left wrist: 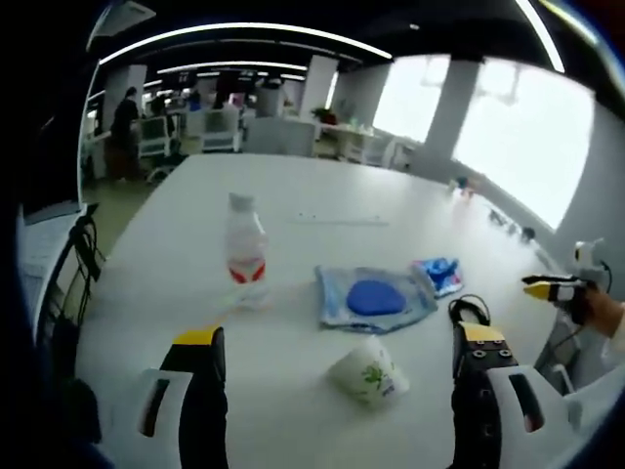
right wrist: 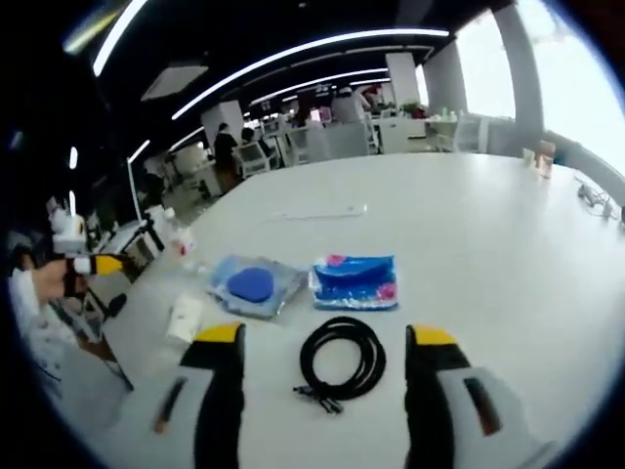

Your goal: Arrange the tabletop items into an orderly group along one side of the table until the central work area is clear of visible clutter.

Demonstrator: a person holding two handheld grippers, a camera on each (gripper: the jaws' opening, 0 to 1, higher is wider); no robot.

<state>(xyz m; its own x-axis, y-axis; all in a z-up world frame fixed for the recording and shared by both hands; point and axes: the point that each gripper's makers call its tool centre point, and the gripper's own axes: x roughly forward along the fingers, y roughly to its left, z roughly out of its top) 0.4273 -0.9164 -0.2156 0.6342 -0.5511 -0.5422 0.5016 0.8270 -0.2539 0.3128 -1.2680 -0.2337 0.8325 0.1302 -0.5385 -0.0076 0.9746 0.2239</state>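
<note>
A clear plastic bottle [left wrist: 246,252] with a red label stands upright on the white table [left wrist: 322,186]. To its right lie a grey-blue pouch [left wrist: 376,296] with a blue disc on it and a blue packet [left wrist: 437,274]. A paper cup [left wrist: 368,372] lies on its side between the jaws of my open left gripper [left wrist: 339,336]. My right gripper [right wrist: 325,335] is open above a coiled black cable [right wrist: 342,358]. Beyond the cable are the blue packet [right wrist: 356,281] and the pouch [right wrist: 252,285], with the cup [right wrist: 186,318] to the left. The left gripper [right wrist: 93,264] shows at the left edge.
A thin white strip [right wrist: 322,212] lies farther back on the table [right wrist: 469,234]. Small items [right wrist: 542,154] sit near the far right edge. Office desks and chairs [left wrist: 156,137] stand beyond the table, and a person [left wrist: 125,117] stands among them.
</note>
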